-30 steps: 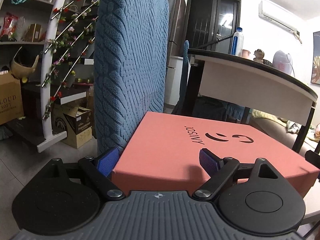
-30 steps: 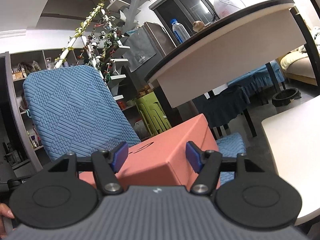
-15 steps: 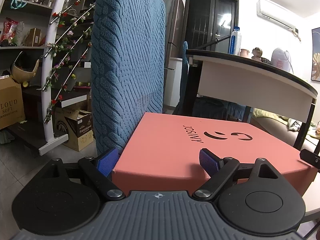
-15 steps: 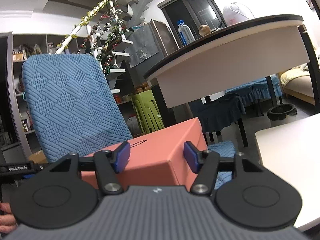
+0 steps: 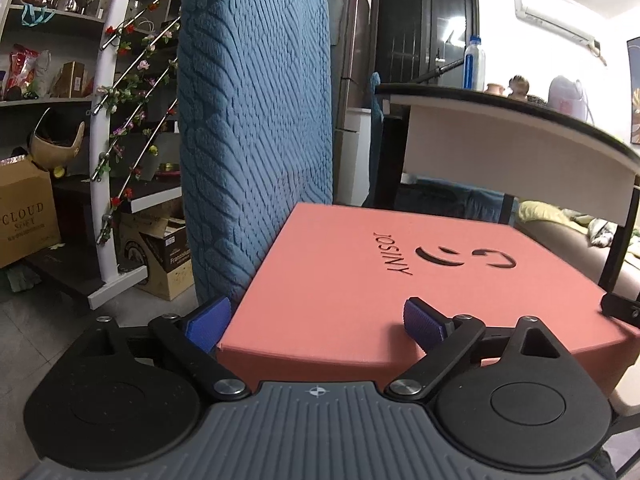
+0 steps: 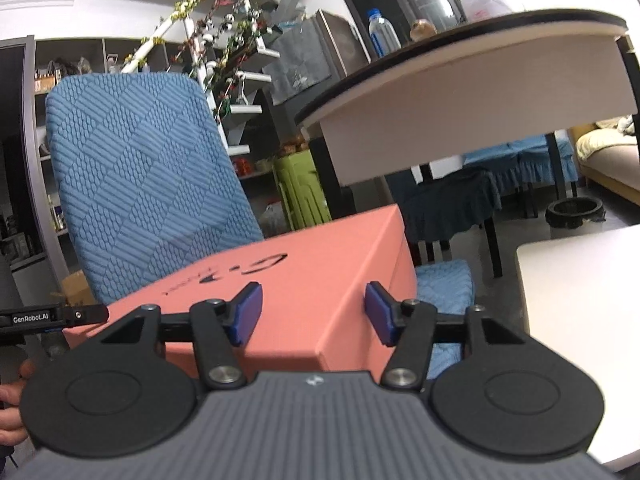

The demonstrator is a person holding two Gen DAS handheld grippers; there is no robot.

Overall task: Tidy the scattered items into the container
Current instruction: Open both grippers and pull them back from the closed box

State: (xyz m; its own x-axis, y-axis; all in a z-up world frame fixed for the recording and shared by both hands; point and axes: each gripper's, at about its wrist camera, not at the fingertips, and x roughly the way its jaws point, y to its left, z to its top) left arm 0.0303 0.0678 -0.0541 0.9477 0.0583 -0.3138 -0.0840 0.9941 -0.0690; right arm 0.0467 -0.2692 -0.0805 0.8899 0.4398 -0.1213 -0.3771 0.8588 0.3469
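Left gripper (image 5: 316, 322) held level and low, jaws spread wide astride the near left corner of the pink box (image 5: 384, 276), gripping nothing. Box lay closed on the blue chair (image 6: 136, 184), against its backrest. Right gripper (image 6: 313, 318) likewise level, jaws apart around the box's near right corner, clamping nothing; white table (image 6: 580, 320) just beside.

Closed salmon-pink box (image 5: 360, 276), lid on, lying flat on blue chair seat (image 6: 444, 280).
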